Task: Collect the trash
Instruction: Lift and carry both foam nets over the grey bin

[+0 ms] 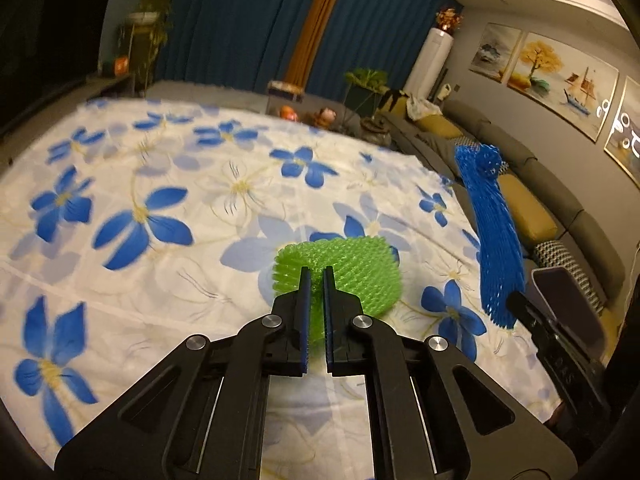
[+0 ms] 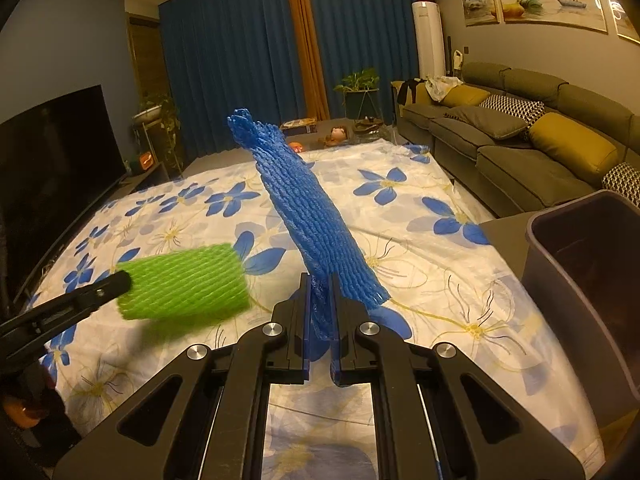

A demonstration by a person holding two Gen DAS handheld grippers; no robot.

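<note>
Left tongs (image 1: 317, 270) grip the green foam net (image 1: 340, 272); right tongs (image 2: 320, 276) clamp the blue foam net (image 2: 308, 216) left of the dark bin (image 2: 580, 280).

A: Left wrist cam sits behind its own fingers, close above the floral cloth (image 1: 160, 184), facing the curtains (image 1: 240, 20), tilted w/ sofa (image 1: 560, 200) at right.

B: Right wrist cam looks the same way, level, near the cloth (image 2: 420, 240). Both share cloth, curtains (image 2: 232, 60), sofa (image 2: 520, 140), plus the green net (image 1: 344, 268) (image 2: 184, 284) & blue net (image 1: 496, 240) (image 2: 308, 208).
</note>
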